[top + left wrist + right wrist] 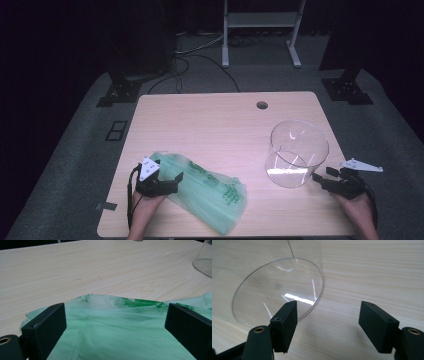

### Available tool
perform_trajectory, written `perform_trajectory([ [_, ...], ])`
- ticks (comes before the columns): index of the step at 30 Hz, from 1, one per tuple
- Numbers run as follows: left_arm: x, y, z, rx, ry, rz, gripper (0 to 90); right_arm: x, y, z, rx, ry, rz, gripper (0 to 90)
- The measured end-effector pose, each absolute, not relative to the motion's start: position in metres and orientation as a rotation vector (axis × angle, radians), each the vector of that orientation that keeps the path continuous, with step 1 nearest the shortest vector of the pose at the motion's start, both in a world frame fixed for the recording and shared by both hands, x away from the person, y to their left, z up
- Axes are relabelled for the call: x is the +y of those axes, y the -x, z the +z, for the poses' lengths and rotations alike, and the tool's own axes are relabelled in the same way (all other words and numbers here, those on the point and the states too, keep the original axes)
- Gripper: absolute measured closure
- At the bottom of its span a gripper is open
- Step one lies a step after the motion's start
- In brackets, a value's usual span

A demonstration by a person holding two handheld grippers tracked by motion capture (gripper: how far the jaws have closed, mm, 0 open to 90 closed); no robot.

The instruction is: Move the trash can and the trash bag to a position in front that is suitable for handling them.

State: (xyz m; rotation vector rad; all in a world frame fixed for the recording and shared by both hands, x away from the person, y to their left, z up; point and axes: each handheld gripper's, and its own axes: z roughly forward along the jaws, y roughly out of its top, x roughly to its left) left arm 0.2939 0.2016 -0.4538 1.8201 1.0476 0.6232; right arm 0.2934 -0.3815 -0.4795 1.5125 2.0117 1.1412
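A: Green bag (pixel 207 187)?
B: Flat on the table (pixel 210 120), down-left of the clear container (pixel 298 152), well apart. Long axis runs diagonally, upper-left to lower-right.
A: Progress?
B: Barely started, I'd say; bag not lifted or in the container.
A: Grippers?
B: Left gripper (pixel 175 179) over the bag, jaws wide, gripping nothing. Right gripper (pixel 322 179) spread, empty, beside the container's base.

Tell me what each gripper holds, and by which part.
Nothing is held. The left gripper has open jaws over the green plastic bag; the right gripper is open beside the clear container.
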Motion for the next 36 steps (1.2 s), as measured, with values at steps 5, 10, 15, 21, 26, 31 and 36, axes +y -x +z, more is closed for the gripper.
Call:
perform_trajectory([
  [5, 0.199, -0.294, -0.455, 1.052, -1.83, 0.617, 2.4, -0.383, -0.296, -0.479, 1.987, -1.519, 1.148, 30.3],
  [10, 0.198, -0.293, -0.455, 1.044, -1.843, 0.628, 2.4, -0.383, -0.298, -0.478, 1.955, -1.535, 1.138, 30.3],
  [15, 0.2, -0.292, -0.456, 1.045, -1.845, 0.631, 2.4, -0.379, -0.301, -0.476, 1.908, -1.564, 1.093, 30.3],
  [21, 0.2, -0.291, -0.457, 1.045, -1.856, 0.63, 2.4, -0.378, -0.308, -0.473, 1.859, -1.584, 1.082, 30.3],
  [26, 0.202, -0.29, -0.455, 1.053, -1.844, 0.632, 2.4, -0.378, -0.314, -0.47, 1.831, -1.608, 1.079, 30.3],
  [31, 0.206, -0.292, -0.456, 1.066, -1.84, 0.63, 2.4, -0.373, -0.319, -0.465, 1.851, -1.588, 1.066, 30.4],
  [36, 0.21, -0.292, -0.456, 1.075, -1.83, 0.632, 2.4, -0.362, -0.328, -0.46, 1.875, -1.565, 1.068, 30.4],
])
